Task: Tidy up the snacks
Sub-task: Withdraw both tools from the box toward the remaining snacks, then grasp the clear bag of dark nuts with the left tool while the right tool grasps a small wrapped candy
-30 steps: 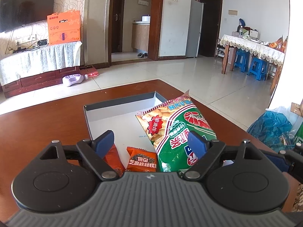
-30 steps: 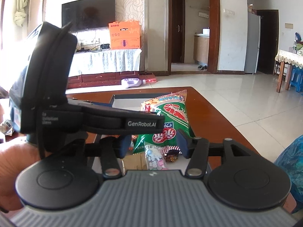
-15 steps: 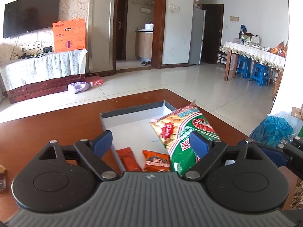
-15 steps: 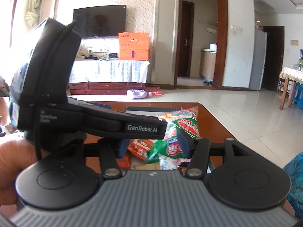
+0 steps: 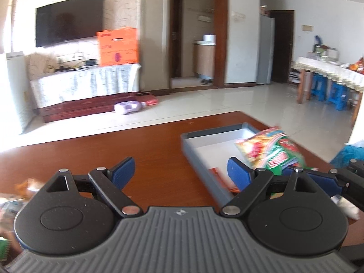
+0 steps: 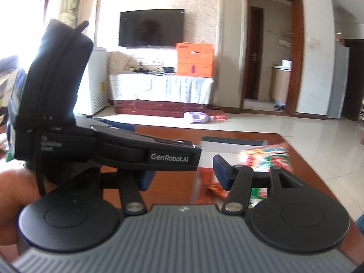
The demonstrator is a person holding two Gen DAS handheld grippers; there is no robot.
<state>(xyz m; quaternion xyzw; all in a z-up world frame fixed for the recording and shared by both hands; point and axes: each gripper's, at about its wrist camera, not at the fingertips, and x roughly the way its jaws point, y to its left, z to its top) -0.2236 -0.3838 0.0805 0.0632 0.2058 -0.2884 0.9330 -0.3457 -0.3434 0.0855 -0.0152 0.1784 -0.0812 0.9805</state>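
At the near left edge of the desk (image 5: 147, 145), in the left wrist view, lies a blurred heap of loose snacks (image 5: 16, 195), orange and pale wrappers that cannot be told apart; these look like what remains to be sorted. The left gripper (image 5: 179, 170) hangs over bare wood between that heap and the box, its blue pads wide apart with nothing between them; the person's hand (image 6: 13, 195) grasping it shows at the left of the right wrist view. Further right the grey box (image 5: 204, 134) sits near the desk's far right corner, with the big green and red snack bag (image 5: 273, 150) lying tilted across its right side and an orange packet (image 5: 218, 175) on its floor near the close wall. The right gripper (image 6: 184, 170) points at the box's near left corner from this side; its jaws stand parted and hold nothing, though the left gripper's body hides one pad in part.

My judgement is that one item is already laid in the box and both tools are free, so the step in hand is going for the next snack; the heap at the left is the likely source. The next move calls for swinging the left gripper down over a single wrapper, straddling it with the pads, and closing only once one piece is singled out; the blur makes the pick uncertain.
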